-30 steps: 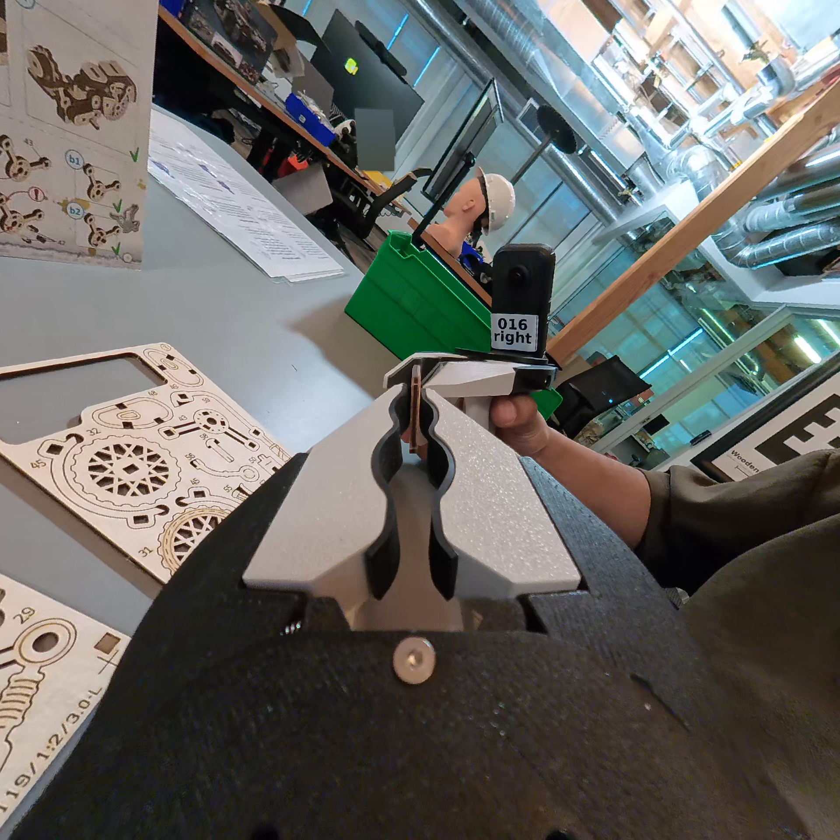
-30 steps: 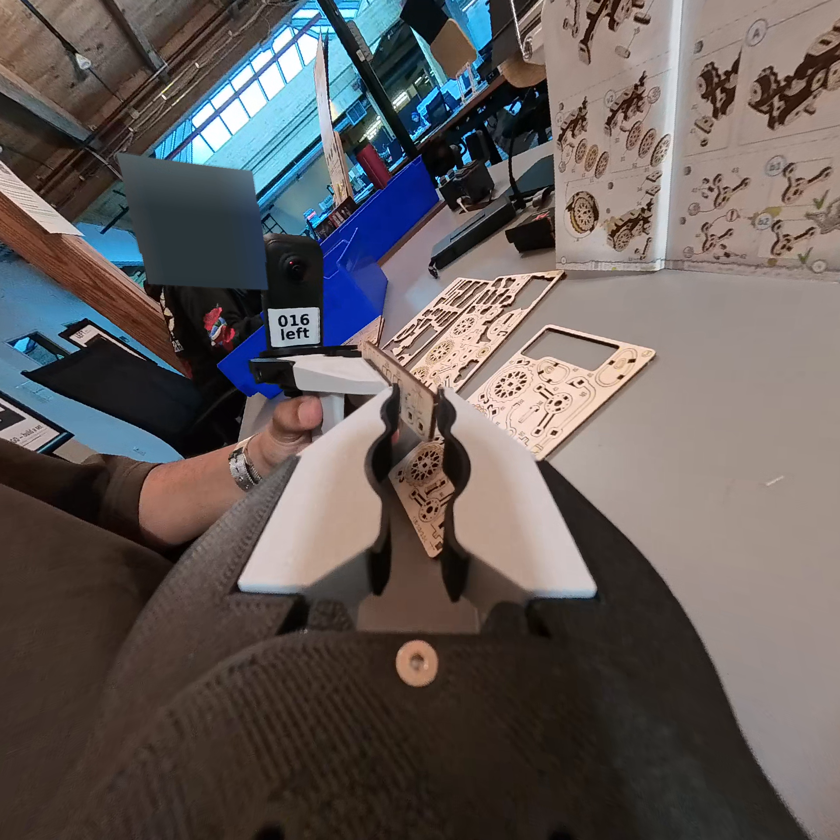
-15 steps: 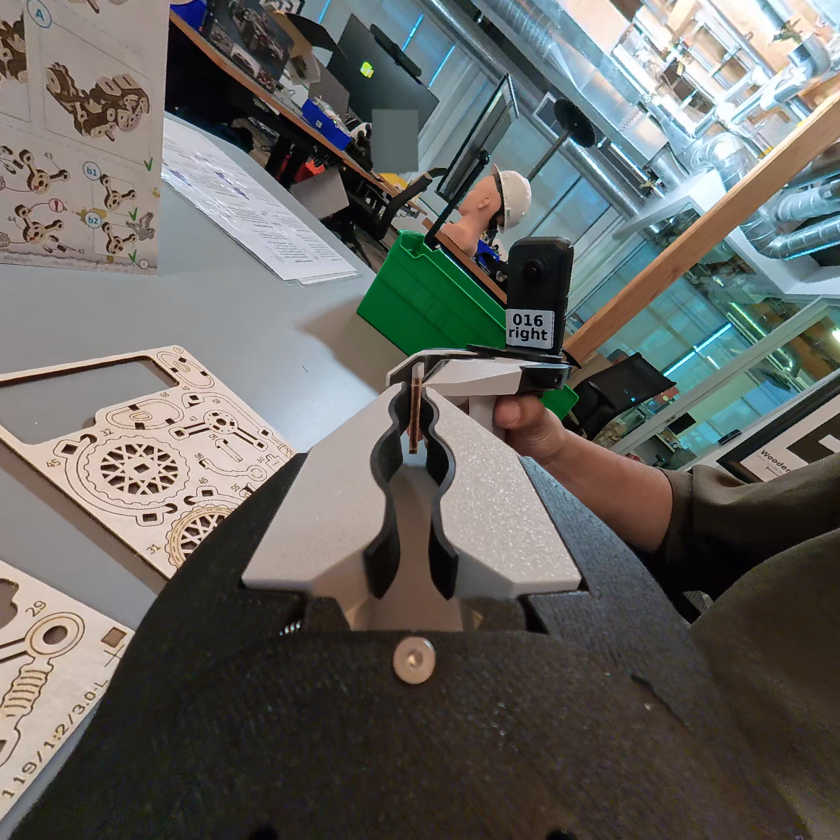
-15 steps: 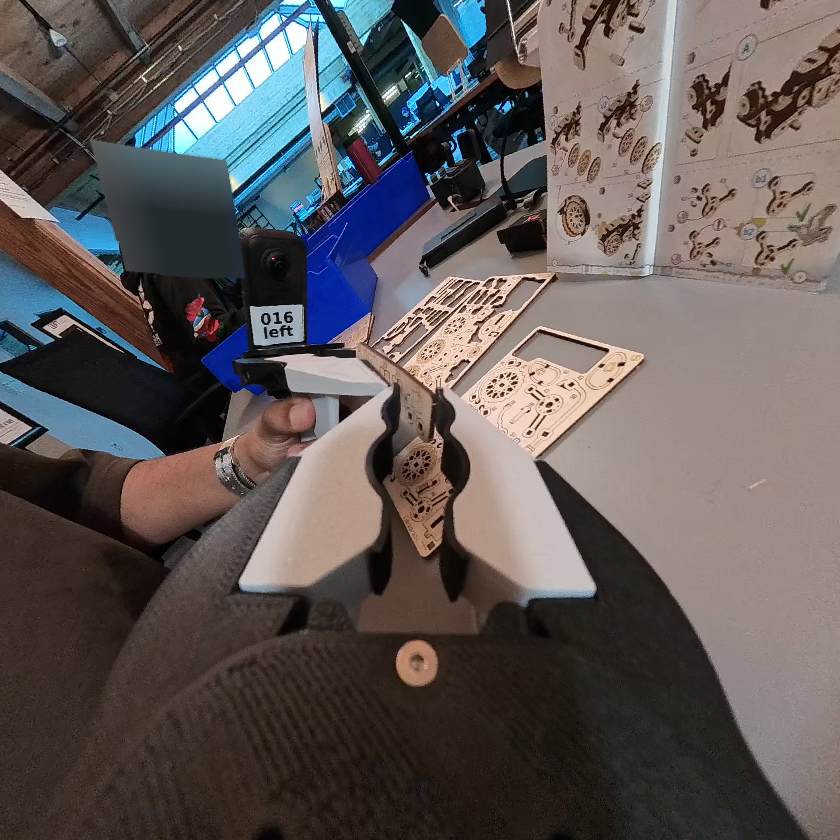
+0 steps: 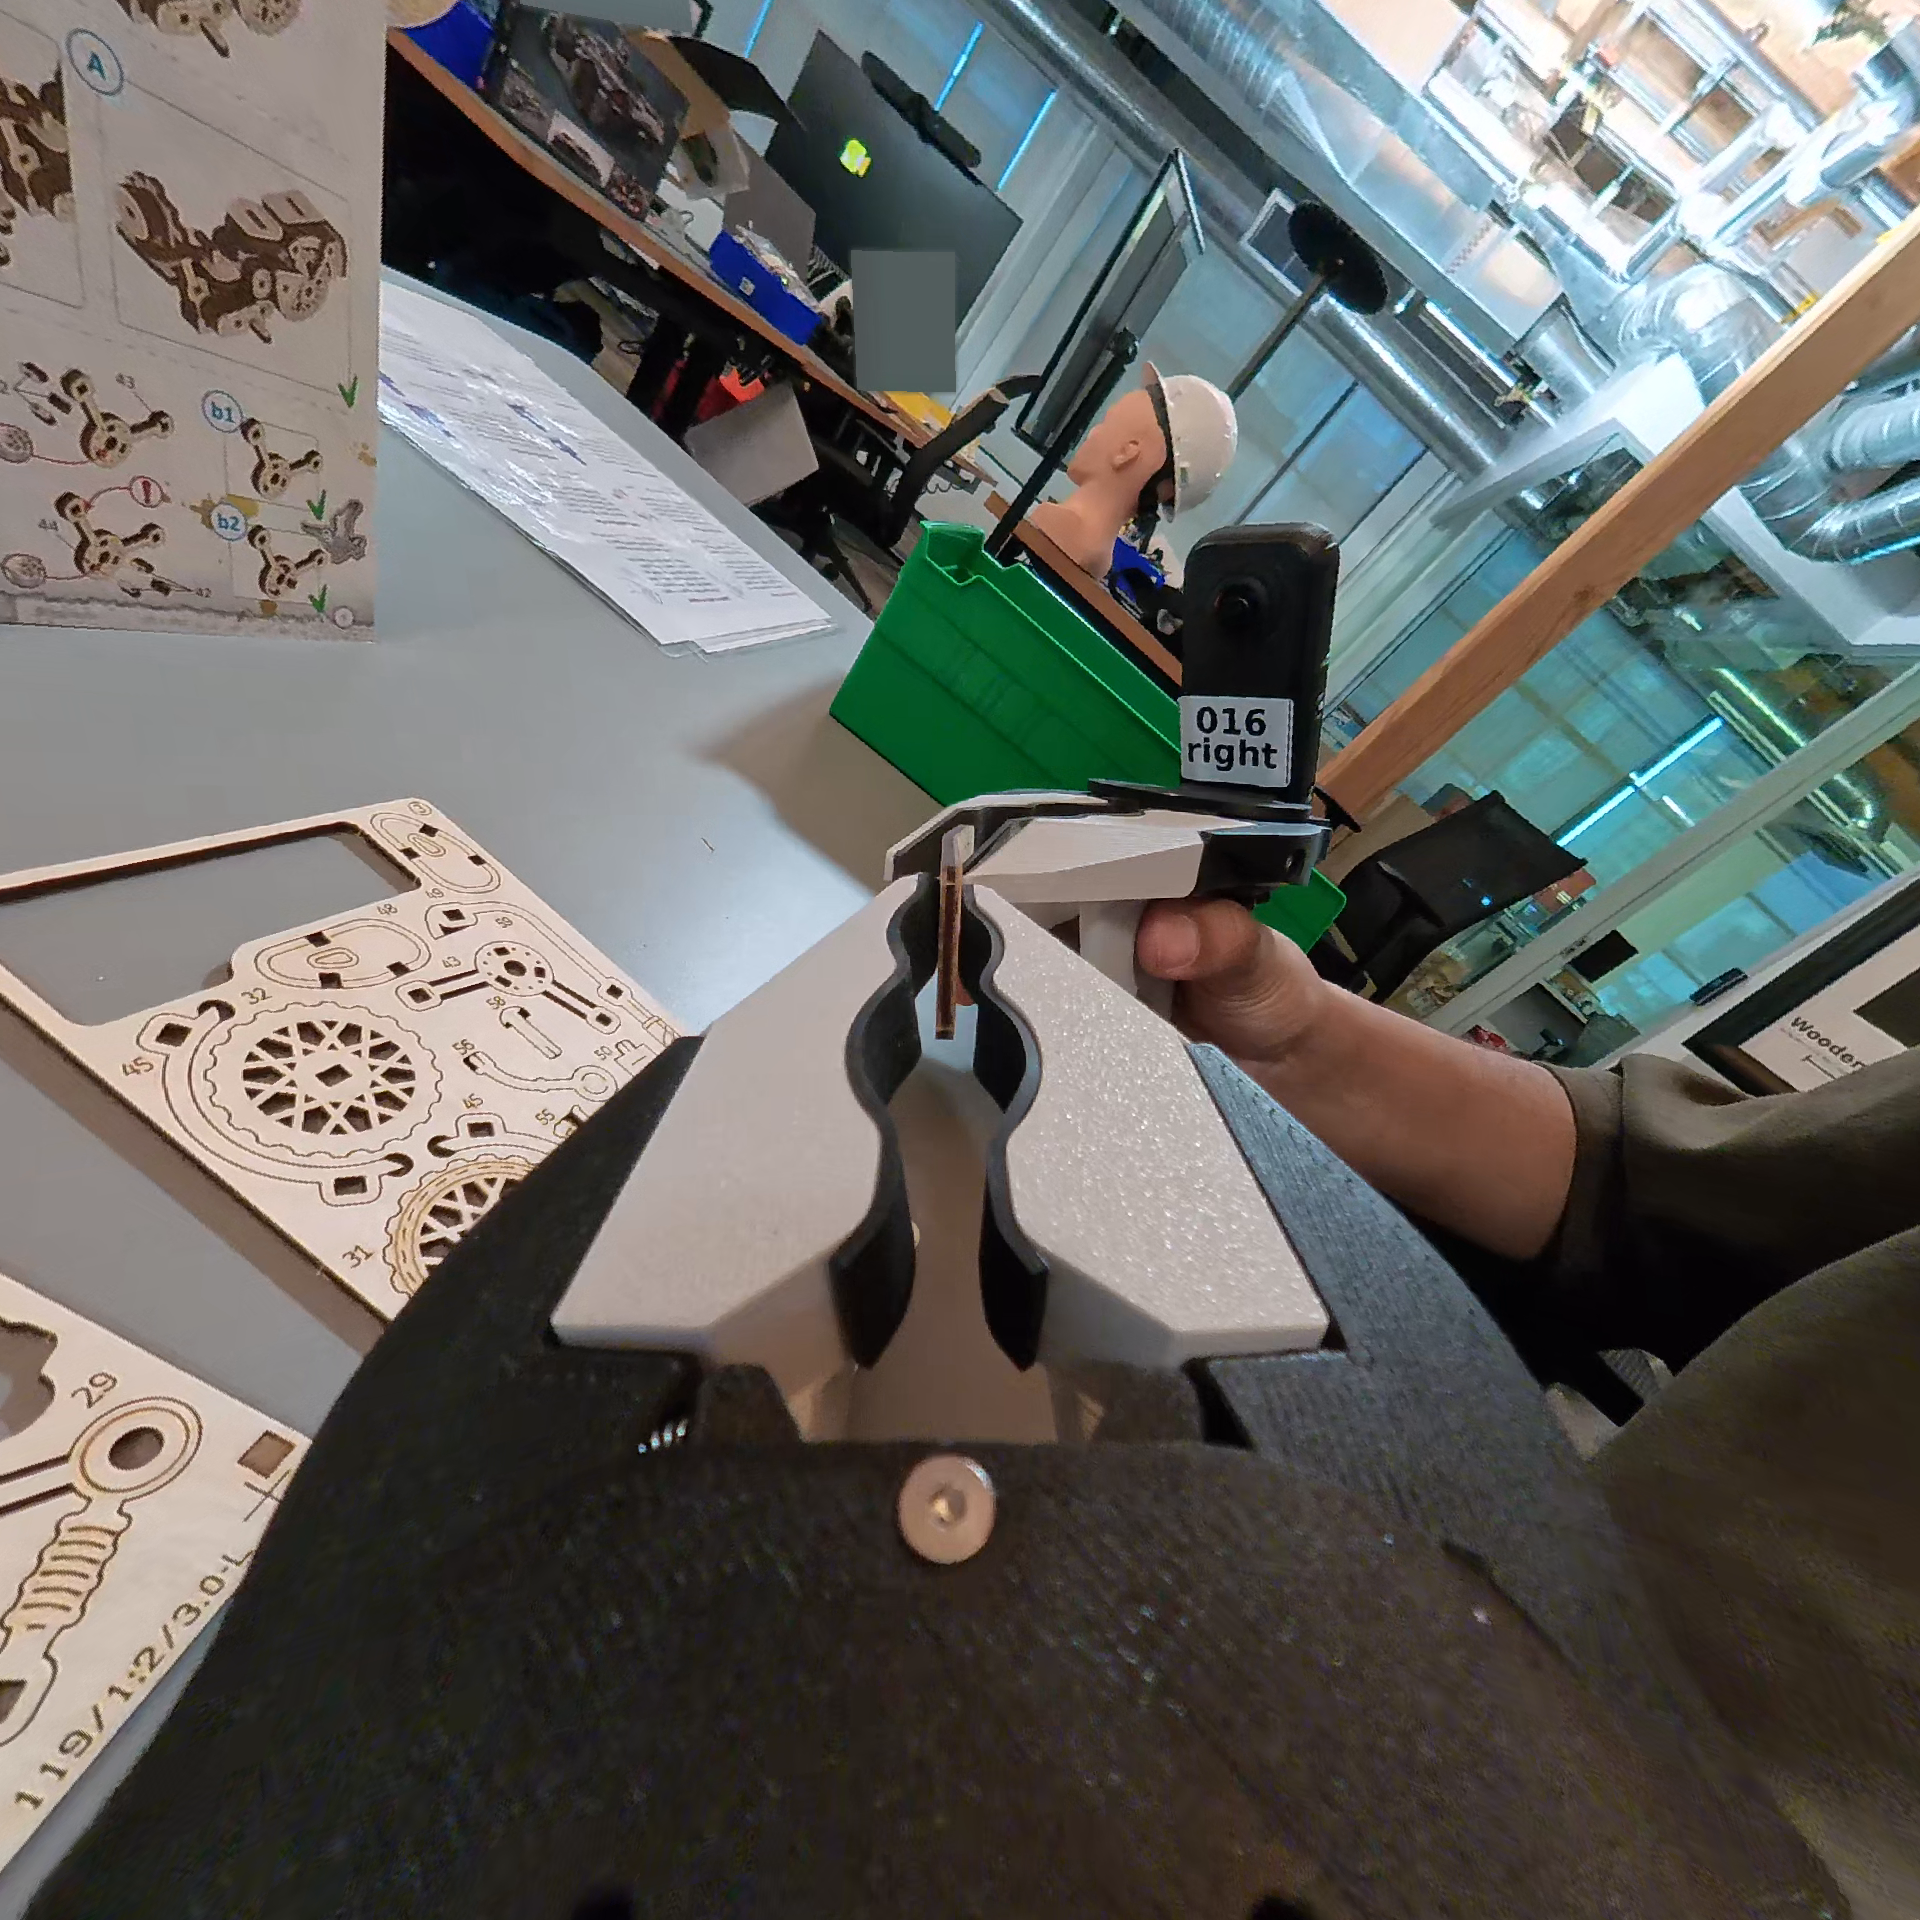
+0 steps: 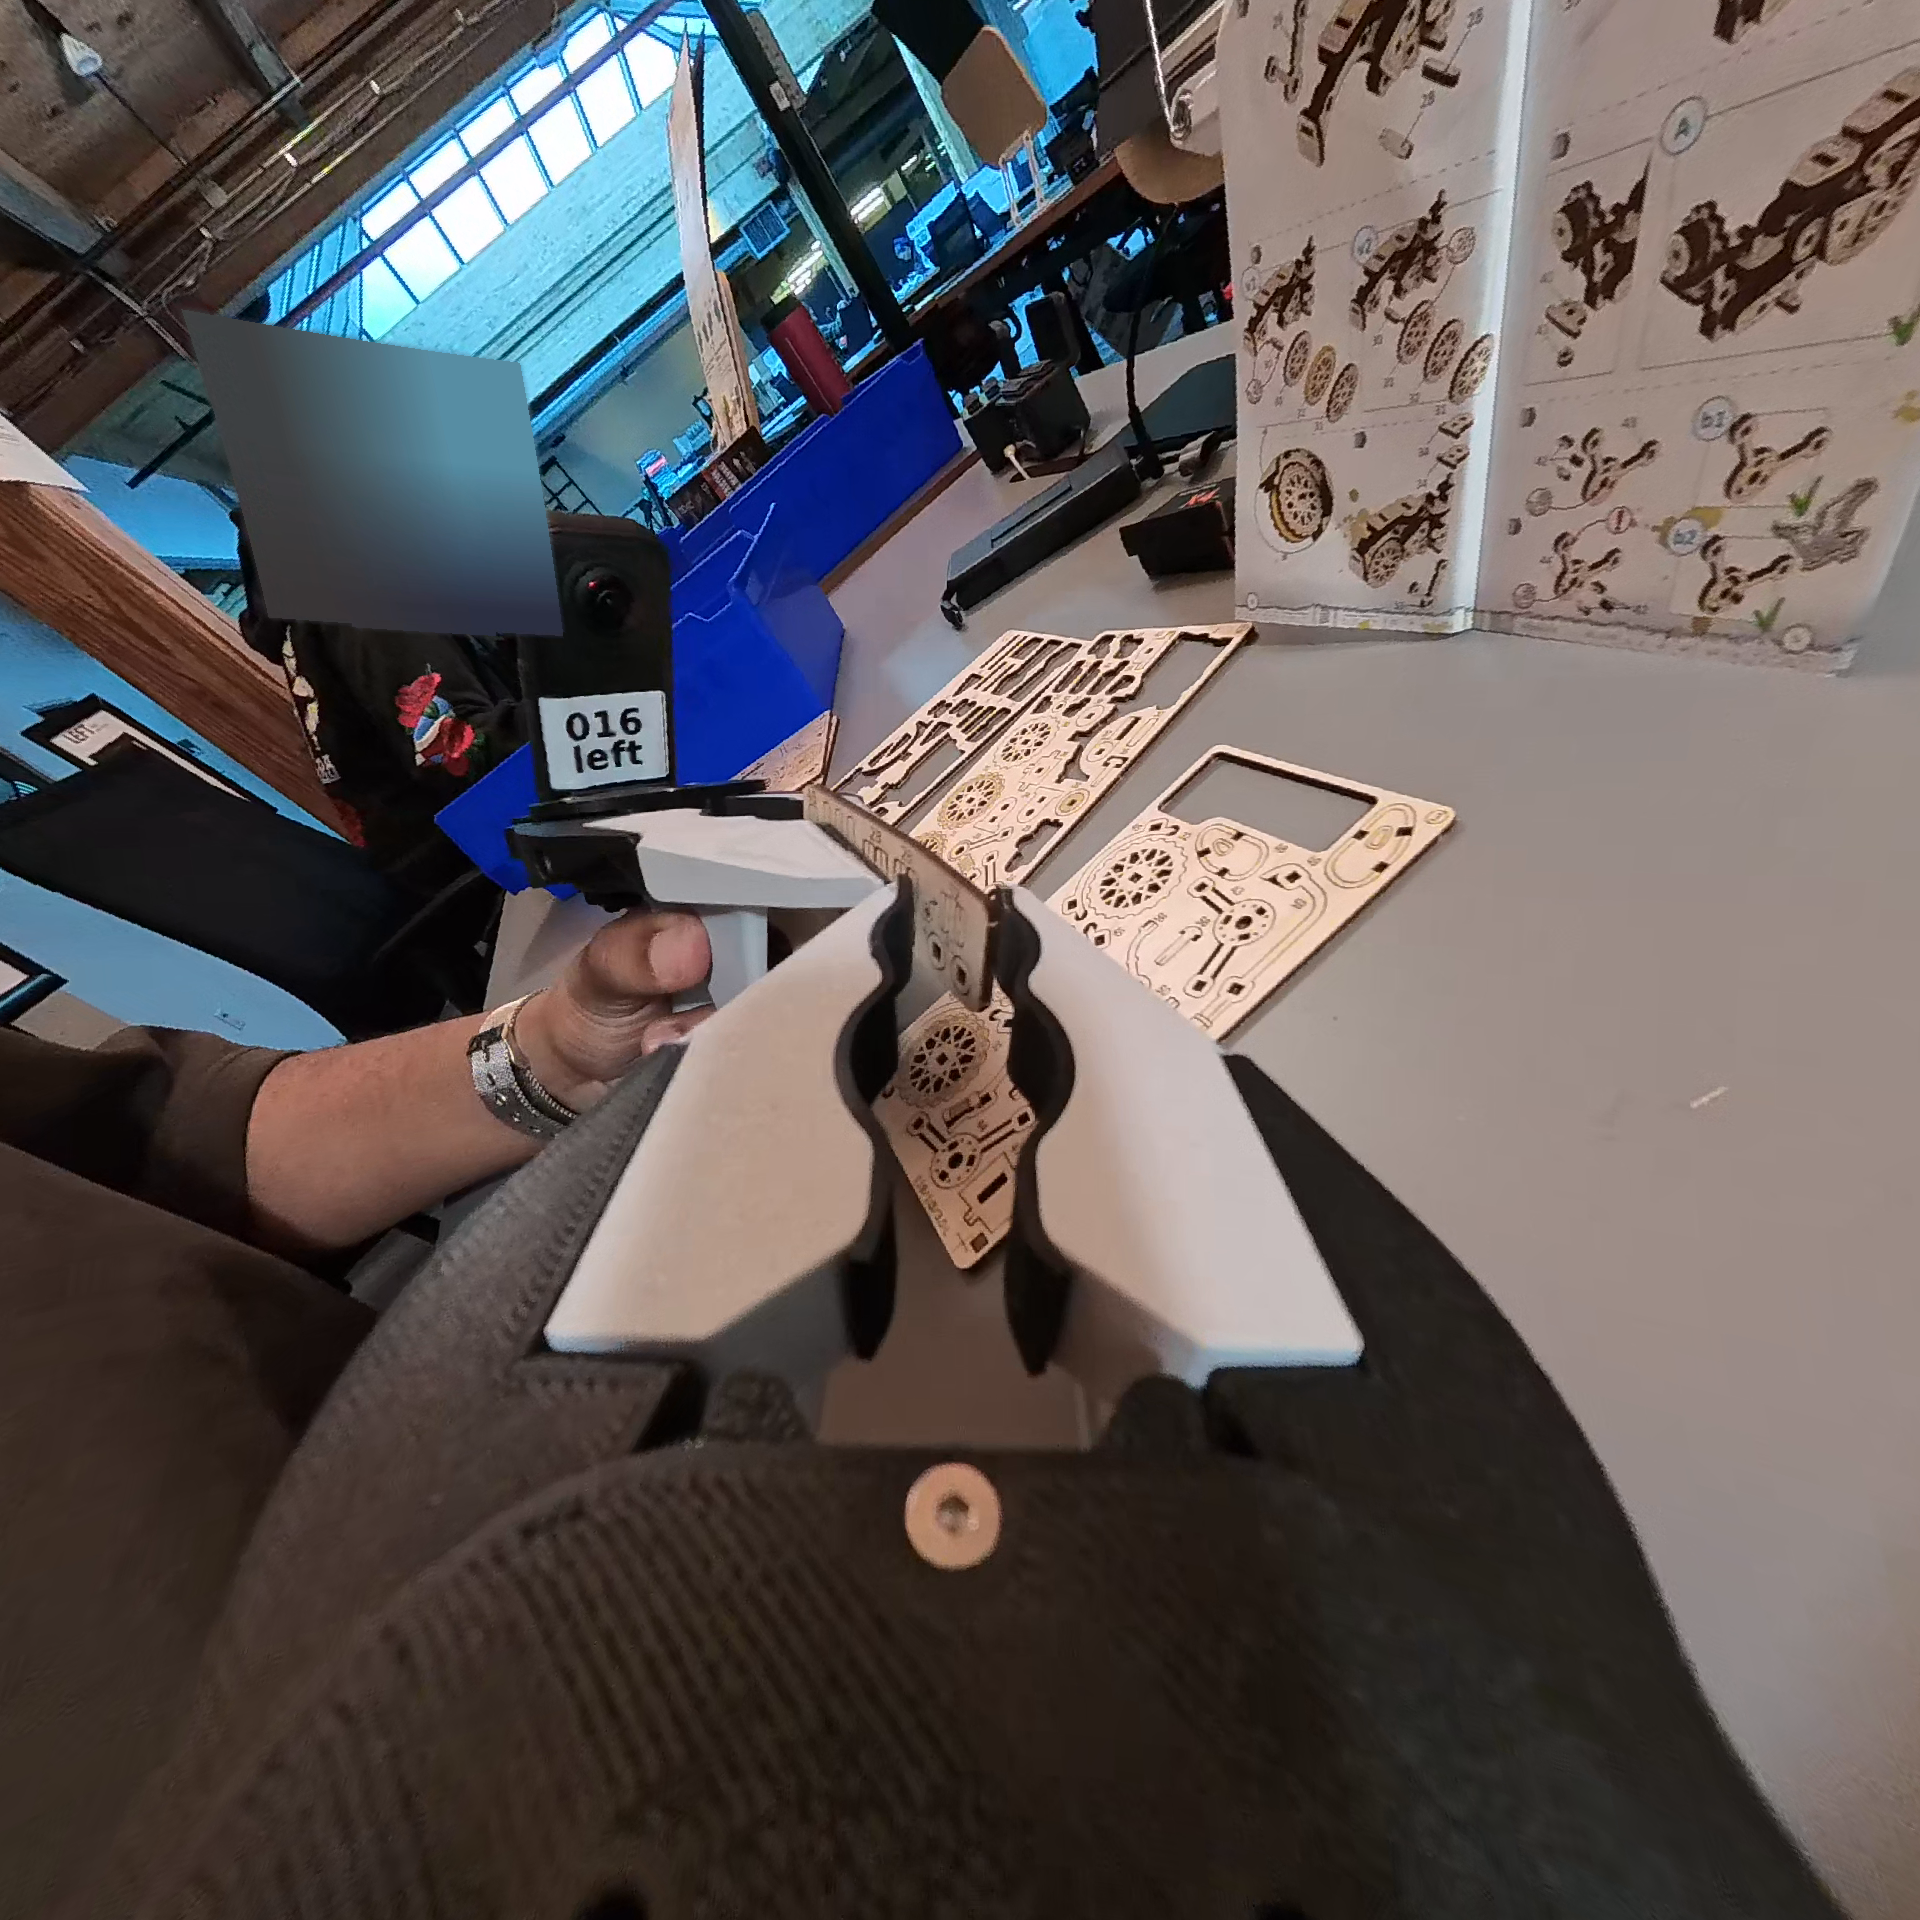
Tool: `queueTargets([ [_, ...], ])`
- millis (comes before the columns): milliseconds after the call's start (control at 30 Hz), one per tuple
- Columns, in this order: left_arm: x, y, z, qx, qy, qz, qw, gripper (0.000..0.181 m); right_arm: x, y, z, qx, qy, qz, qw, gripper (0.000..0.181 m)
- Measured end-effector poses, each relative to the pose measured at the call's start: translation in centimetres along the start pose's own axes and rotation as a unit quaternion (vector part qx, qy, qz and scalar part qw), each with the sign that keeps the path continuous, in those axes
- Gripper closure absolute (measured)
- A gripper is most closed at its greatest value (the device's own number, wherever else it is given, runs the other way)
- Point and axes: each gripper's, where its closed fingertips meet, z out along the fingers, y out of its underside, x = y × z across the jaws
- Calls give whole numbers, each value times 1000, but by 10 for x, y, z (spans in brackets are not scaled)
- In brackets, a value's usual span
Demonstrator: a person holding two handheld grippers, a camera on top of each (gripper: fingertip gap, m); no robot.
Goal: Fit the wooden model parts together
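A thin wooden strip point(image 5: 947, 977) stands edge-on between the tips of my left gripper point(image 5: 948, 904), which is shut on it. In the left wrist view the right gripper point(image 5: 940, 847) grips the strip's upper end from the right. In the right wrist view the same strip point(image 6: 951, 940) shows its engraved face between the tips of my right gripper point(image 6: 948, 914), which is shut on it. The left gripper point(image 6: 831, 831) holds its far end. Both grippers hold it above the grey table point(image 5: 520, 748).
Laser-cut wooden part sheets lie on the table point(image 5: 312, 1039) point(image 5: 94, 1507) point(image 6: 1247, 904) point(image 6: 1039, 707). An upright instruction sheet point(image 6: 1558, 312) stands at the back. There are papers point(image 5: 582, 499) and a green bin point(image 5: 997, 686) on the right side, and a blue bin point(image 6: 790, 582) and black devices point(image 6: 1049, 520) on the left side. Both grippers' tips are close together, under 4 cm apart.
Both grippers keep their hold on the strip. The pair has drifted slightly over the table; nothing was let go or picked up.
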Motion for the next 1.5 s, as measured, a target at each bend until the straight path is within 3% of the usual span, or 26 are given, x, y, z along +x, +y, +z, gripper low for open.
queueTargets([
  [300, 0, 0, 0, 2, -1, 1, 1000, 181, 0, -1, 0, 1, 8, -5, 1000, 168],
  [467, 8, -6, 0, 10, 29, 8, 1000, 181, -7, -7, -3, 2, -29, -5, 1000, 167],
  [567, 8, -5, -1, 12, 29, 14, 999, 181, -8, -5, -3, 3, -38, 15, 999, 155],
  [800, 7, -9, -4, 23, 34, 10, 999, 181, -9, -4, -1, 10, -41, 30, 999, 169],
  [1100, 6, -8, -2, 29, 28, -2, 999, 181, -8, -4, -1, 9, -43, 46, 998, 169],
  [1500, 7, -8, 1, 42, -3, 11, 999, 181, -4, -8, -2, 19, 7, -11, 1000, 168],
])
